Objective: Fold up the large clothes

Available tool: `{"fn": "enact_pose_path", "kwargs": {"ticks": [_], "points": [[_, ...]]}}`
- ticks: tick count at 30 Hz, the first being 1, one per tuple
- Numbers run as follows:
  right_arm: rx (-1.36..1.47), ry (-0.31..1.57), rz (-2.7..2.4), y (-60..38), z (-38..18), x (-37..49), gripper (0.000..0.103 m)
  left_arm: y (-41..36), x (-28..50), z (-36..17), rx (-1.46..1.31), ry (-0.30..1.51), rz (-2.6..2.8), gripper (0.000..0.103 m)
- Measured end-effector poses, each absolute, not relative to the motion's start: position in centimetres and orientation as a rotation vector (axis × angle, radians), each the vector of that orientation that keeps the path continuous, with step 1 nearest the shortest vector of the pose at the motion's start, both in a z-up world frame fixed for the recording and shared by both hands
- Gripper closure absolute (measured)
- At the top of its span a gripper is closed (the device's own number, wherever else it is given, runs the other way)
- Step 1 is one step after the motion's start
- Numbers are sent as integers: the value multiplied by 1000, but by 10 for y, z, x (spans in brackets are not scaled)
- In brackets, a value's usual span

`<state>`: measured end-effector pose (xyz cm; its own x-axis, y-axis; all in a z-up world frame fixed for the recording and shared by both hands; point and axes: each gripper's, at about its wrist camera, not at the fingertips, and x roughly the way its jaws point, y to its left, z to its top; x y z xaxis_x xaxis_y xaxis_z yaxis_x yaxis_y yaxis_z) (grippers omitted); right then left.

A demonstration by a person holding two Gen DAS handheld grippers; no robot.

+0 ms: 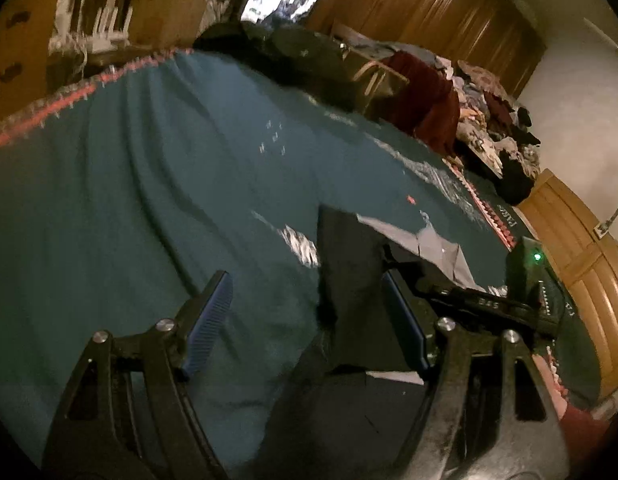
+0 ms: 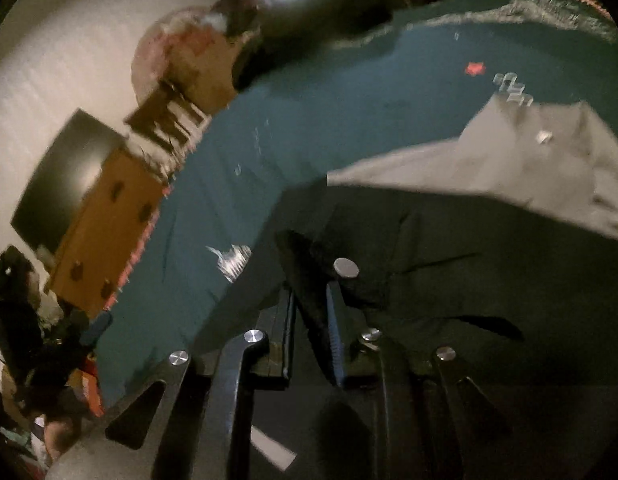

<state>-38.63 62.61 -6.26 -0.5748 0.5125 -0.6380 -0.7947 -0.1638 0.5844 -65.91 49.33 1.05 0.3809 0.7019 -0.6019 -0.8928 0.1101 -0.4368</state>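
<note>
A dark garment (image 1: 349,264) with a pale grey lining (image 1: 429,240) lies on a teal bedspread (image 1: 149,184). My left gripper (image 1: 309,320) is open above the spread, with the garment's dark edge hanging between its blue-padded fingers (image 1: 209,320). The right gripper shows at the right in the left wrist view (image 1: 509,296), lifting the cloth. In the right wrist view, my right gripper (image 2: 313,320) is shut on a fold of the dark garment (image 2: 449,280), with the grey lining (image 2: 529,168) beyond it.
A pile of clothes (image 1: 489,120) and a dark red garment (image 1: 425,100) lie on the bed's far right. A wooden wardrobe (image 1: 429,4) stands behind. A wooden dresser (image 2: 105,232) and a dark screen (image 2: 57,176) stand beyond the bed's red-trimmed edge (image 2: 145,248).
</note>
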Motion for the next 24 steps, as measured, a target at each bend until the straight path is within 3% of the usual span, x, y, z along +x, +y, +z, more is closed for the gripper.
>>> {"fn": "enact_pose_path", "kwargs": {"ticks": [3, 5, 13, 17, 22, 23, 24], "points": [[-437, 1238, 1921, 627, -77, -402, 61, 496, -644, 4, -870, 285, 1143, 27], [-493, 1184, 1964, 618, -72, -414, 34, 502, -624, 1, -878, 311, 1086, 27], [-295, 1049, 1866, 535, -27, -307, 34, 542, -550, -8, -882, 430, 911, 28], [-154, 1114, 1636, 485, -42, -216, 34, 567, -518, -37, -955, 556, 907, 39], [-112, 1155, 1542, 447, -63, -169, 34, 572, -507, -45, -952, 553, 961, 40], [-121, 1159, 1543, 446, -66, -168, 34, 576, -506, -47, -956, 546, 977, 44], [-126, 1159, 1544, 442, -67, -168, 34, 578, -504, -49, -956, 544, 983, 69]]}}
